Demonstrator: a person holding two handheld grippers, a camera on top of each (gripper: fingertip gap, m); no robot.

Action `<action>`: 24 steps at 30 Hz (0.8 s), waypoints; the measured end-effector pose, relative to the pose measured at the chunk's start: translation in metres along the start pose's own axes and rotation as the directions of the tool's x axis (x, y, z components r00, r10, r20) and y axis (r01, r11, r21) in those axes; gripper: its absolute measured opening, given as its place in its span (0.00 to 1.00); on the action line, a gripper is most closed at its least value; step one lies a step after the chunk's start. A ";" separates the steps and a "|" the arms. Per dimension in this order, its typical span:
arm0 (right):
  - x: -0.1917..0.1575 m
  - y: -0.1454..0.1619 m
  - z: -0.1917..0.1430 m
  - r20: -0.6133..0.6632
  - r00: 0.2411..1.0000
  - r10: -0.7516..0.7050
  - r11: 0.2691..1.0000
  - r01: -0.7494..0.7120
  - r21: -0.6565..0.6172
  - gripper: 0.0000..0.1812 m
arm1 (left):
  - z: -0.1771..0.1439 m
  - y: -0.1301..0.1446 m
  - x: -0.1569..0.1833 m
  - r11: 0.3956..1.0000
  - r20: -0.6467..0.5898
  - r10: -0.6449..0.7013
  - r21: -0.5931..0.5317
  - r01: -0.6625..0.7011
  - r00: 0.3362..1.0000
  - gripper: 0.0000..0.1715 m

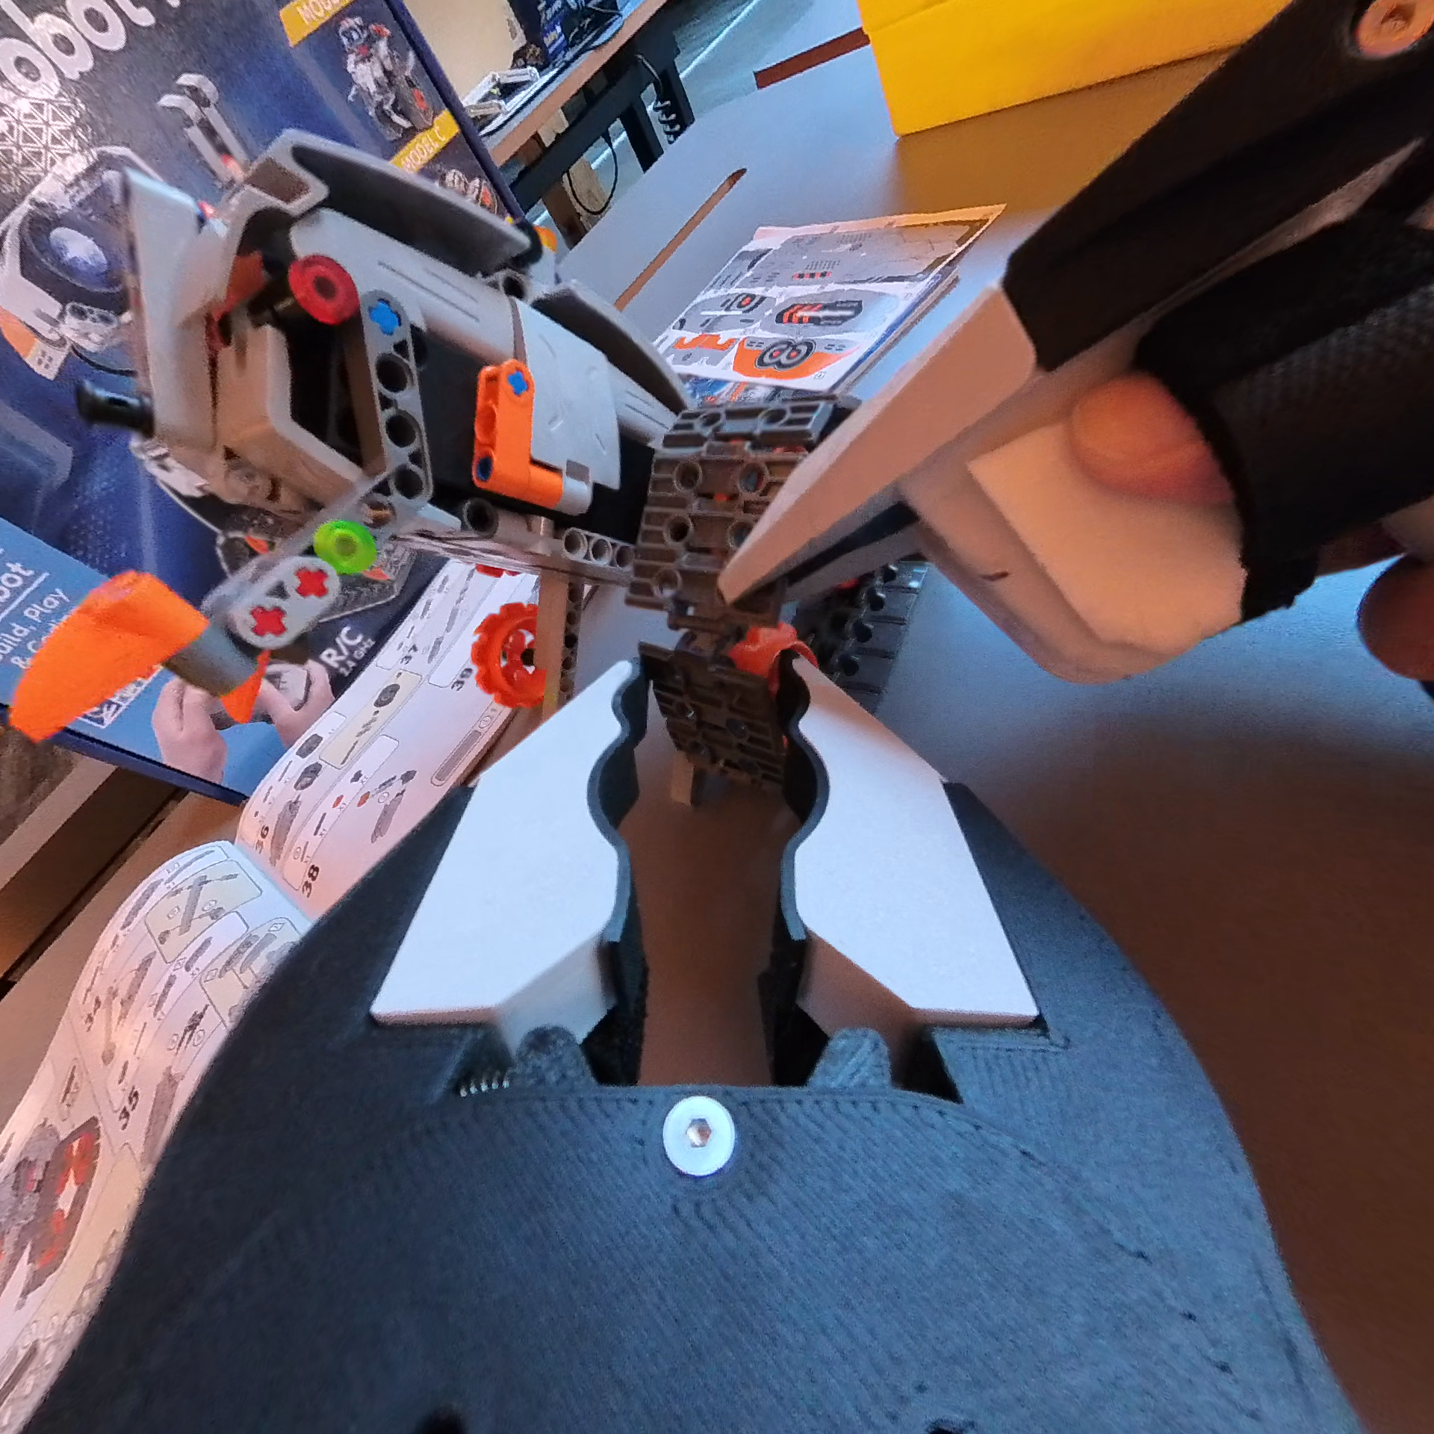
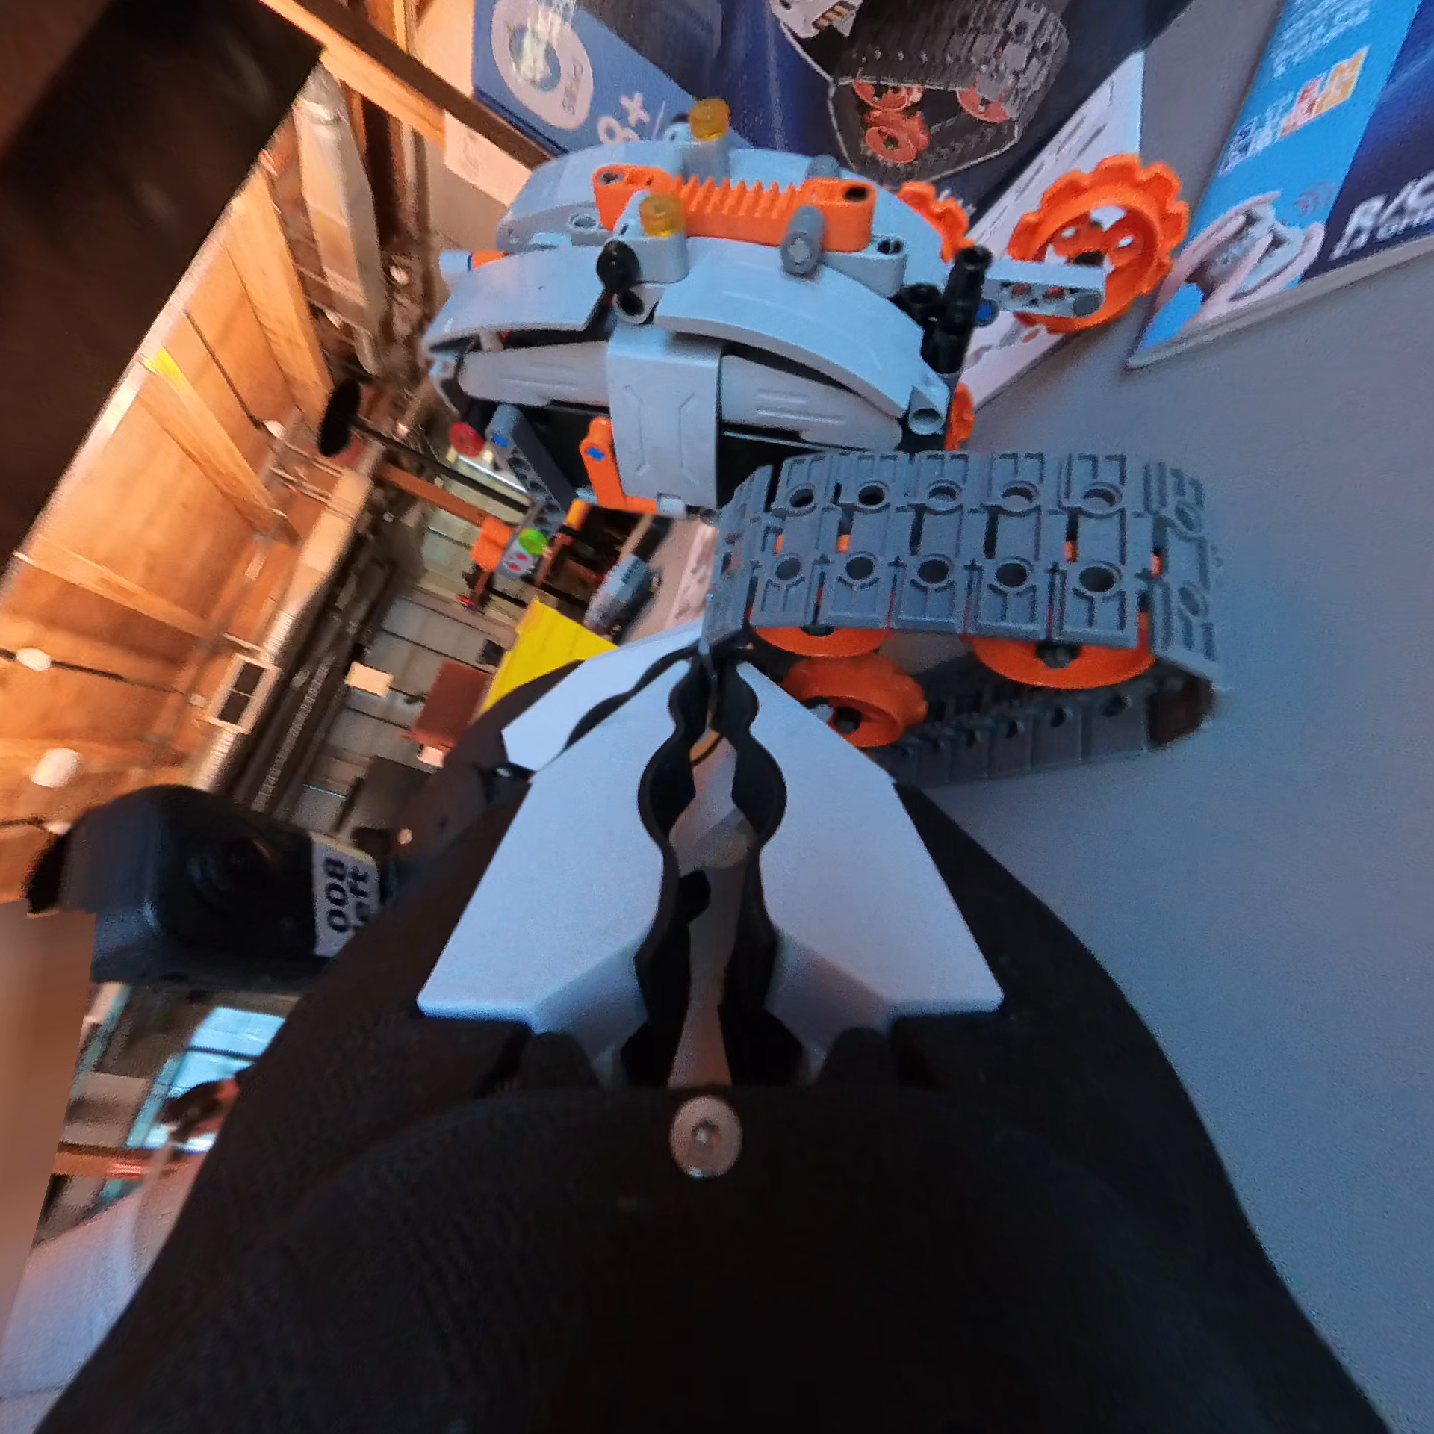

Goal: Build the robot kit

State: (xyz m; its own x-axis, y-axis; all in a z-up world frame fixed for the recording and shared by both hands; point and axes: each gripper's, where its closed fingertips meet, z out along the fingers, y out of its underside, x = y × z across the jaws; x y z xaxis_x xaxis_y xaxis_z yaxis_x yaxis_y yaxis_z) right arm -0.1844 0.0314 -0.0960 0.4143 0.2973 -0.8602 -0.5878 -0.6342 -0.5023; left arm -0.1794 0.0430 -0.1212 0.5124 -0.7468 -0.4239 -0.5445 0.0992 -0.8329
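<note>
Left wrist view: left gripper (image 1: 718, 683) has its fingers closed partway on the dark grey tread belt (image 1: 718, 722) of the toy tracked robot (image 1: 372, 372) — the belt sits between the tips, pinched at both edges. Right gripper (image 1: 745, 597) comes in from upper right, tip touching the same belt just above; a thumb (image 1: 1141, 450) presses on its white finger block. Printed matter around — blue product box (image 1: 70, 140) with white lettering and pics behind the model, open instruction booklet (image 1: 326, 784) w/ numbered steps at left, sticker sheet (image 1: 815, 310) farther back, yellow box (image 1: 1032, 70) top right. All on a grey table (image 1: 1164, 815); more desks in the bkgd. Right wrist view: camera rolled sideways, so the table (image 2: 1280, 853) reads as a wall on the right. Right gripper (image 2: 718, 659) nearly closed, tips nipping the end of the tread belt (image 2: 962, 543) next to the orange wheels (image 2: 1063, 659). Left gripper (image 2: 543, 729) just behind, its camera (image 2: 194, 877) carrying a small white label. Wood-panelled room, blurred.
</note>
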 end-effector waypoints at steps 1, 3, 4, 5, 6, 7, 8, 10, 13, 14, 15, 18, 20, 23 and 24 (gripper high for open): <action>-0.001 0.000 0.000 0.021 0.999 0.025 1.000 -0.025 0.008 0.01 | 0.000 0.000 0.000 1.000 -0.002 -0.004 -0.001 0.004 1.000 0.19; -0.001 0.000 0.001 0.031 0.999 0.037 0.999 -0.038 0.018 0.01 | 0.000 0.000 0.000 1.000 -0.001 -0.004 -0.001 0.004 1.000 0.18; -0.001 0.000 0.001 0.021 0.999 0.024 1.000 -0.025 0.018 0.01 | 0.000 0.000 0.000 1.000 0.002 -0.001 -0.001 0.001 1.000 0.18; 0.000 0.000 0.001 0.007 1.000 0.003 1.000 -0.003 0.016 0.00 | 0.000 0.000 0.000 1.000 0.005 0.001 -0.001 -0.001 1.000 0.18; 0.000 0.000 0.001 -0.010 1.000 -0.020 1.000 0.020 0.013 0.01 | 0.000 0.000 0.000 1.000 0.006 0.000 -0.001 0.000 1.000 0.18; 0.001 0.001 0.001 -0.027 0.999 -0.042 0.999 0.042 0.009 0.01 | 0.000 0.001 -0.001 1.000 0.007 -0.002 -0.002 0.002 1.000 0.18; 0.002 0.001 0.001 -0.043 0.997 -0.061 0.998 0.061 0.004 0.00 | -0.001 0.000 -0.001 1.000 0.008 -0.003 0.000 0.003 1.000 0.18; 0.003 0.002 0.001 -0.072 0.993 -0.098 0.995 0.098 -0.004 0.01 | -0.002 0.000 -0.001 1.000 0.013 -0.001 0.002 0.001 1.000 0.18; 0.004 0.003 0.001 -0.098 0.987 -0.129 0.992 0.128 -0.018 0.01 | -0.002 0.000 -0.001 1.000 0.017 0.001 0.002 -0.001 1.000 0.17; 0.004 0.003 0.000 -0.104 0.985 -0.135 0.991 0.133 -0.022 0.01 | -0.002 0.000 -0.001 1.000 0.018 0.005 0.002 -0.005 1.000 0.17; 0.005 0.003 0.000 -0.107 0.984 -0.140 0.990 0.138 -0.025 0.01 | -0.002 0.000 -0.001 1.000 0.020 0.010 0.004 -0.010 1.000 0.17; 0.005 0.003 -0.002 -0.116 0.981 -0.155 0.988 0.152 -0.035 0.01 | -0.002 0.000 0.000 1.000 0.024 0.025 0.008 -0.026 0.999 0.17; 0.006 0.003 -0.001 -0.122 0.979 -0.165 0.986 0.161 -0.042 0.01 | -0.003 0.000 0.000 1.000 0.026 0.029 0.009 -0.029 0.999 0.17; 0.005 0.002 -0.002 -0.124 0.977 -0.172 0.985 0.167 -0.046 0.01 | -0.003 -0.001 0.001 0.999 0.023 0.031 0.012 -0.031 0.999 0.17; 0.005 0.002 -0.002 -0.118 0.979 -0.167 0.986 0.163 -0.045 0.01 | -0.003 -0.001 0.001 0.999 0.022 0.033 0.014 -0.033 0.999 0.17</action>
State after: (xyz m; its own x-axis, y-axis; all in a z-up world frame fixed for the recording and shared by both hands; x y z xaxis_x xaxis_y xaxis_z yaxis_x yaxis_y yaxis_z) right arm -0.1822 0.0299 -0.1013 0.5857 0.3125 -0.7478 -0.4807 -0.6089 -0.6310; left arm -0.1800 0.0400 -0.1199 0.5084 -0.7288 -0.4587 -0.5521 0.1329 -0.8231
